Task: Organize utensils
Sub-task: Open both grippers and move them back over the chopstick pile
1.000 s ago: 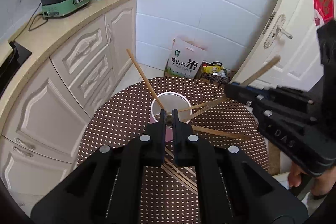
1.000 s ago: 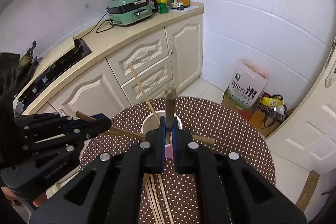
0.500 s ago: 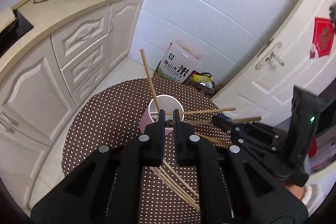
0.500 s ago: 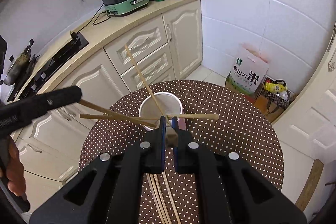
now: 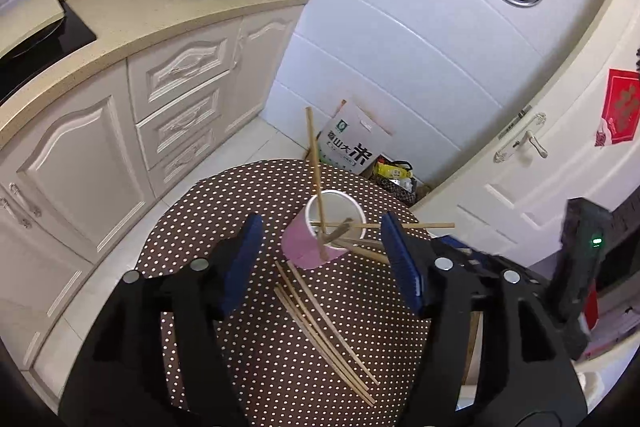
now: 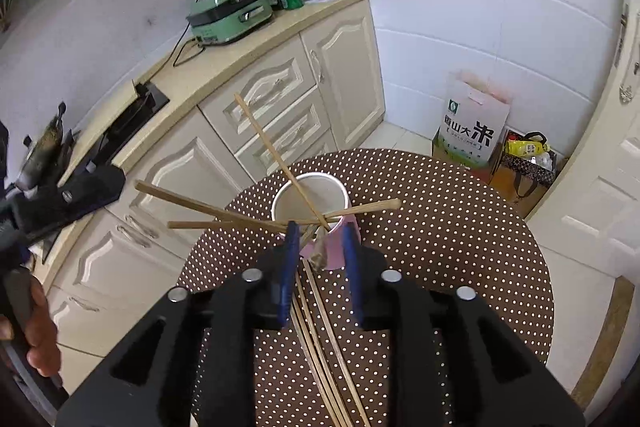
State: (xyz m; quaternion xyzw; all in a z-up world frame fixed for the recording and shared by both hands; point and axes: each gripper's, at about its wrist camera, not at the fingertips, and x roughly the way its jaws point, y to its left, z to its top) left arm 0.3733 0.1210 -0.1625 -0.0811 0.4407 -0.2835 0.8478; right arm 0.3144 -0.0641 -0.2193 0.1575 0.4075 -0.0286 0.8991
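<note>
- Right now your left gripper [image 5: 322, 259] has its jaws opening wide with nothing pressed between the blue pads; the pink cup [image 5: 320, 239] sits in the gap ahead of them, centre of the left wrist frame.
- Your right gripper [image 6: 320, 259] is also opening, jaws only a little apart. A stubby chopstick end shows between the pads, but whether it touches either one you cannot tell.
- One chopstick [image 6: 280, 163] stands in the cup, leaning toward the upper left of the right wrist frame. A few others lie across the rim, roughly side to side, not yet down inside.
- The loose chopsticks [image 5: 324, 327] lie bundled on the dotted tablecloth [image 5: 240, 195], just below the cup. Their long axis runs from the cup toward the lower right of the left frame, almost along your line of sight.
- Judging by this, either gripper is near them; the right one hangs directly over their upper ends.
- Both grippers point steeply down at the table.
</note>
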